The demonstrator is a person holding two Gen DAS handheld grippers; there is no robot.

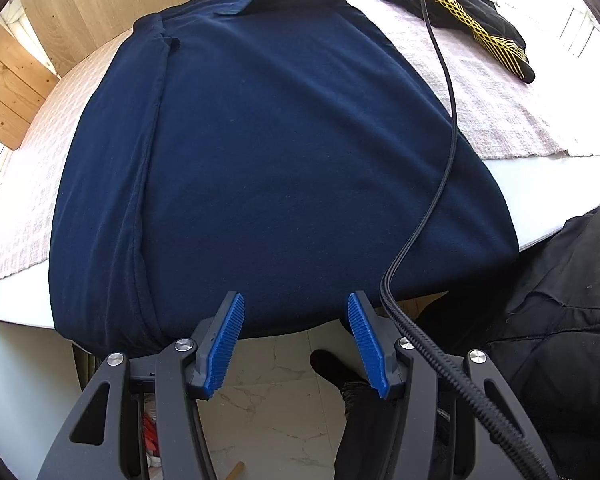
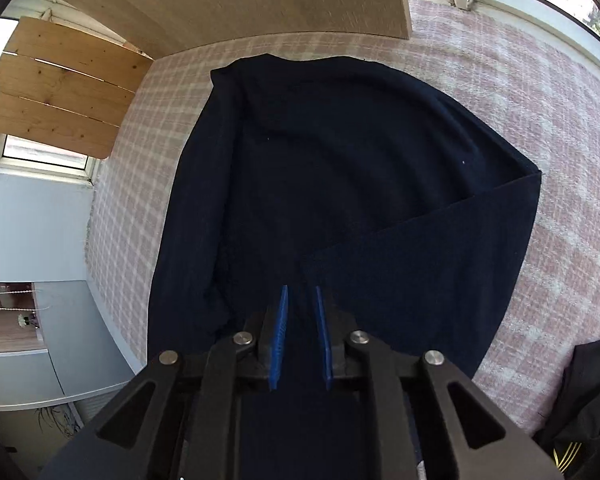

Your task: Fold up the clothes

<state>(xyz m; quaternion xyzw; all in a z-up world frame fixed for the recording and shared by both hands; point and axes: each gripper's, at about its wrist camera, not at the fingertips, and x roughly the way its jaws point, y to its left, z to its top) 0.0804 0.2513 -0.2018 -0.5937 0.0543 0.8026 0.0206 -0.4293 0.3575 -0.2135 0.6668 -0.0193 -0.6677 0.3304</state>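
Ahead of the left claw (image 1: pixel 296 308), jaws apart, a dark navy cotton garment (image 1: pixel 284 168) drapes the desk (image 1: pixel 560 208). Right claw (image 2: pixel 301 300) pinches a fold of it. Probably best to lift evenly, keeping edges aligned.

Both tongs share one build: black slotted linkage arms, round silver screws, ribbed blue pads (image 1: pixel 234 344). A braided black cable (image 1: pixel 432 364) trails beside the left tongs (image 1: pixel 296 340).

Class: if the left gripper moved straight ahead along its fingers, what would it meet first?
Most likely the navy shirt: the open left gripper points at its near edge hanging over the table. Depth is uncertain.
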